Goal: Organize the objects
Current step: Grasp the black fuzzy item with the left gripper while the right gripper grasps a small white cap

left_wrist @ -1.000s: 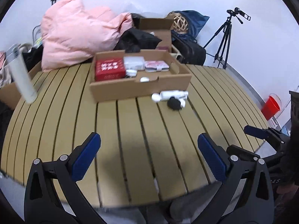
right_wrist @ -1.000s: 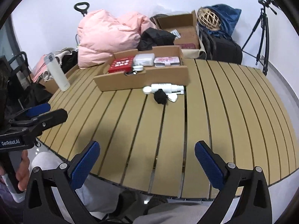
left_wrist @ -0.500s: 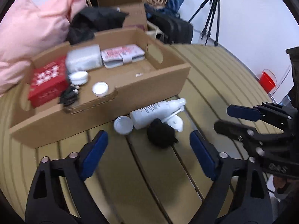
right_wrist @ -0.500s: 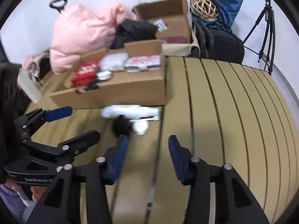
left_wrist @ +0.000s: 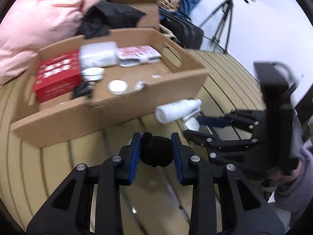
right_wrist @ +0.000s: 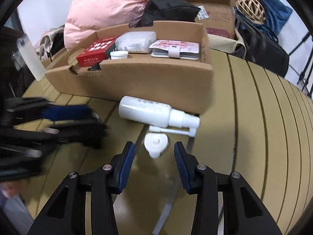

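Note:
My left gripper (left_wrist: 156, 152) is shut on a black bundled item (left_wrist: 155, 151) just above the slatted table, in front of the cardboard tray (left_wrist: 121, 107). A white spray bottle (left_wrist: 177, 110) lies on its side to the right, also in the right wrist view (right_wrist: 148, 113). A small white cap-like piece (right_wrist: 156, 144) lies below it, just ahead of my right gripper (right_wrist: 154, 163), which is open and empty. The right gripper also shows in the left wrist view (left_wrist: 197, 126), by the white piece (left_wrist: 191, 124). The tray (right_wrist: 156, 78) holds a red box (right_wrist: 93, 53), white jars and packets.
Behind the tray are a pink quilt (right_wrist: 109, 9), black clothing, an open cardboard box (right_wrist: 213, 9), a black bag (right_wrist: 264, 49) and a tripod (left_wrist: 225, 25). A white bottle (right_wrist: 29, 58) stands at the table's far left. The slatted table (right_wrist: 264, 127) stretches right.
Both grippers moved forward to the items in front of the tray. My left gripper closed on the black bundle. My right gripper came up to the white piece, jaws slightly wider.

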`<state>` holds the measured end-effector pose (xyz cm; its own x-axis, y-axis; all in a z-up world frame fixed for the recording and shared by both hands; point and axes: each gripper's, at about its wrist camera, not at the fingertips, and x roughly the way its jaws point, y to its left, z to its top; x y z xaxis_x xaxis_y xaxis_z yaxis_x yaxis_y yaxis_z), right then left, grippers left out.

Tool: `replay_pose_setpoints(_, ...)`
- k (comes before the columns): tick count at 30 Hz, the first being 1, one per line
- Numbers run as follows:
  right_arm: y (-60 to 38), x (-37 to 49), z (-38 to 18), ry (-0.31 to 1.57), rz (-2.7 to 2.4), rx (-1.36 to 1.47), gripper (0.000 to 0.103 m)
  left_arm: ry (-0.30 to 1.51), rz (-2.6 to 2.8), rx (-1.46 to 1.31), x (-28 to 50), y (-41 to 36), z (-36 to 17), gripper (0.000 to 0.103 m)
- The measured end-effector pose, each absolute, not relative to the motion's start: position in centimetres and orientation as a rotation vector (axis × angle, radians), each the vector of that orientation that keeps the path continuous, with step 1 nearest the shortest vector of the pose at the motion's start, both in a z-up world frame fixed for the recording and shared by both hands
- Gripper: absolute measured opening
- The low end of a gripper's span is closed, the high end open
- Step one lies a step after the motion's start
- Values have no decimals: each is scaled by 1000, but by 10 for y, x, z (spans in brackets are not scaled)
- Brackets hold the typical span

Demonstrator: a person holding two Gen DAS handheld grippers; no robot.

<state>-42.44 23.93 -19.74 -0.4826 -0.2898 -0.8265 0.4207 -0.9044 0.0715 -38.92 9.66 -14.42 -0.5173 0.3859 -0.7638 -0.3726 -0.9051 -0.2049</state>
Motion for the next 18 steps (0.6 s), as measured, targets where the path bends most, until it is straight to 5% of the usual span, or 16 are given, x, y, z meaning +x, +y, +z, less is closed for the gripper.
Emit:
replay_pose_setpoints(2, 232, -426, -201, 225, -2390, 1282, 29, -60, 2435, -1200, -386, 86, -133, 27)
replay_pose_setpoints(8, 224, -411, -188, 298, -2419, 1244, 29, -84, 2505, -1161, -371, 55, -88, 27)
replay_pose_setpoints(18, 243, -295, -62, 178, -2455, 1161, 29, -94, 2628, -1128, -266, -18, -24, 27)
